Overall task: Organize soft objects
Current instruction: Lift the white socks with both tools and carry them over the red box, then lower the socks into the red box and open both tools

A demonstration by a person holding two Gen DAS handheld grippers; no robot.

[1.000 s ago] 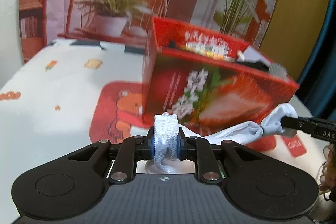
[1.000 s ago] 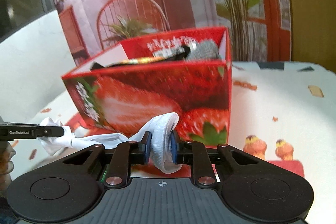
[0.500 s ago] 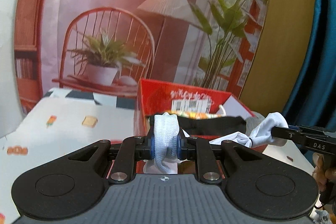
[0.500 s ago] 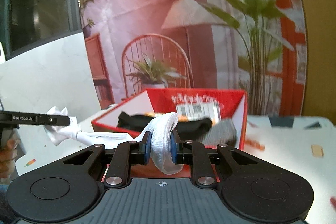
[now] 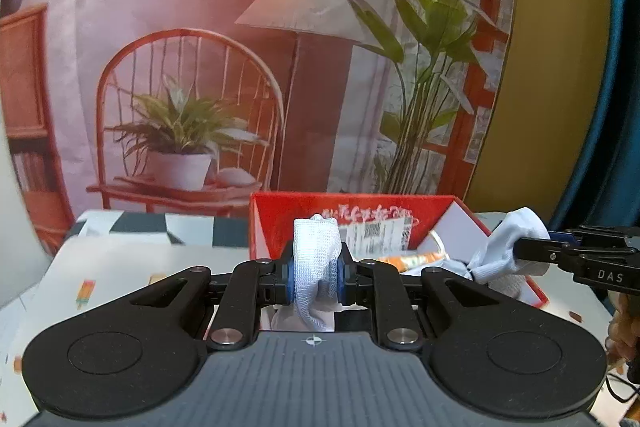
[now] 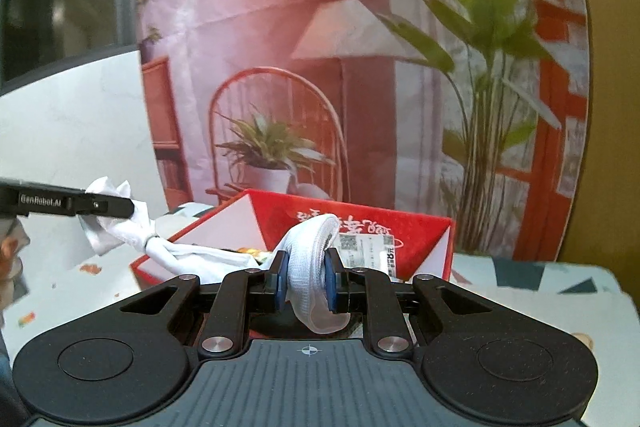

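A white sock [image 5: 315,267] is stretched between my two grippers above an open red box [image 5: 280,223]. My left gripper [image 5: 314,271] is shut on one end of the sock. My right gripper [image 6: 306,283] is shut on the other end [image 6: 310,283]. In the left wrist view the right gripper's fingers [image 5: 576,259] pinch the sock's far end [image 5: 508,251] over the box's right side. In the right wrist view the left gripper's fingers [image 6: 68,205] hold the sock [image 6: 120,227] over the red box [image 6: 360,223]. The sock's twisted middle hangs into the box.
The box holds a printed label [image 5: 376,235], an orange packet [image 5: 404,261] and other items. It stands on a table with a white patterned cloth [image 5: 120,267]. A printed backdrop [image 5: 200,67] with a chair and plants hangs behind. A teal curtain [image 5: 624,107] is at the right.
Both grippers have risen with the sock, from in front of the box's strawberry side to above its open top. The sock's middle now hangs inside the box.
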